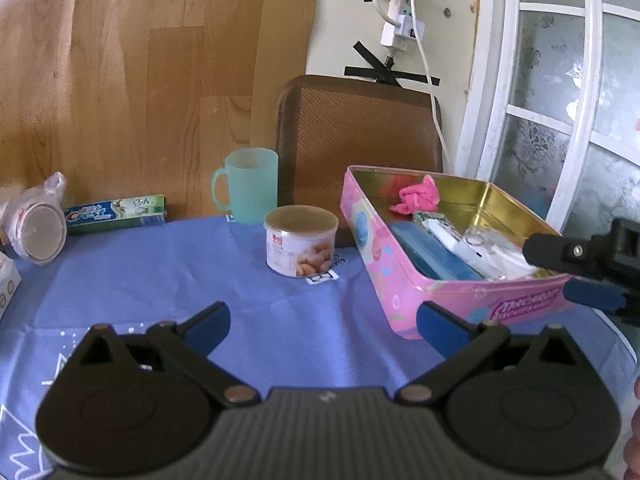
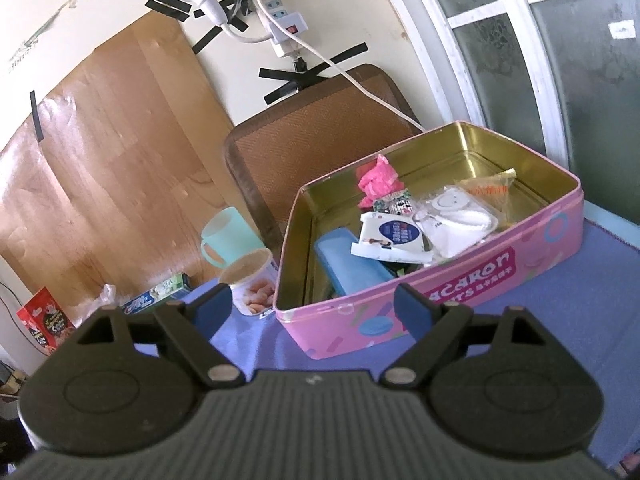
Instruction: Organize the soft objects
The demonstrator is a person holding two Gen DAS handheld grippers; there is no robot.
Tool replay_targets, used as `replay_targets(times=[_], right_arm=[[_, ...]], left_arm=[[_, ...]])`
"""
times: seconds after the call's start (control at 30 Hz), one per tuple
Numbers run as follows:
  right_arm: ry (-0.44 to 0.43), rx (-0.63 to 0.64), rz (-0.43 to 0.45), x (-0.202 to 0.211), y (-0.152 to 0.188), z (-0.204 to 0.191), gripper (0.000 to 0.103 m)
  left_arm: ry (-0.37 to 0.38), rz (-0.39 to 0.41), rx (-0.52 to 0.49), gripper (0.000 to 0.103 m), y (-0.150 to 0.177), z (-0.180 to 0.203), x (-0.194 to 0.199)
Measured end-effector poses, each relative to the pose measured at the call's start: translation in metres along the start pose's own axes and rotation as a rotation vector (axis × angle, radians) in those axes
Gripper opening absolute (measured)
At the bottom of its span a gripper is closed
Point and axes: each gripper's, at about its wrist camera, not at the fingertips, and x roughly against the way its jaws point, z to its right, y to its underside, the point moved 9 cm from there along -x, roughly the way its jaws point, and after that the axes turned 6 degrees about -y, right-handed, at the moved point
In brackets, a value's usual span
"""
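Both hand-held grippers, left (image 1: 323,326) and right (image 2: 313,312), spread and empty; pink tin (image 2: 460,292) at 12 o'clock holds pink cloth (image 2: 378,180).

My right gripper (image 2: 312,314) spread wide, empty, before the pink tin (image 2: 440,296), pink cloth (image 2: 378,182) by its far wall, blue case (image 2: 348,266) at its left wall.

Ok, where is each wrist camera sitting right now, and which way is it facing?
Left wrist: low over the blue cloth, facing the wall; own left gripper open, the right gripper's fingers entering from the right.
Right wrist: higher, tilted down into the pink tin; own right gripper open in front.
Shared: pink tin, snack can, green mug, toothpaste box.
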Motion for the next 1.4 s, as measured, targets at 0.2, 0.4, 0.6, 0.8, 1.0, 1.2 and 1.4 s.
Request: replay_targets(times=[0.2,0.4,0.6,0.8,1.0,1.2,1.4], right_arm=[[0.0,-0.002,-0.001,-0.001,0.002,-0.005,0.091],[0.004,-0.006,0.0,-0.001,0.002,-0.007,0.091],[0.014,-0.001,0.012,0.002,-0.001,-0.01,0.091],[0.015,0.002,0.026,0.005,-0.003,-0.011,0.091],[0.012,-0.015,0.053,0.013,-0.01,-0.008,0.091],[0.002,-0.033,0.041,0.011,-0.005,-0.005,0.092],[0.006,-0.049,0.031,0.01,-0.001,0.002,0.092]], left_arm=[[-0.021,-0.023,-0.039,0.103,0.004,-0.001,0.002],[-0.01,-0.032,-0.047,0.103,0.007,0.0,0.002],[-0.042,-0.008,-0.061,0.103,0.003,-0.001,0.006],[-0.08,0.004,-0.076,0.103,0.0,0.001,0.012],[-0.085,0.008,-0.137,0.103,0.001,0.01,0.019],[-0.079,-0.006,-0.182,0.103,0.006,0.021,0.022],[-0.088,-0.017,-0.196,0.103,0.009,0.024,0.021]])
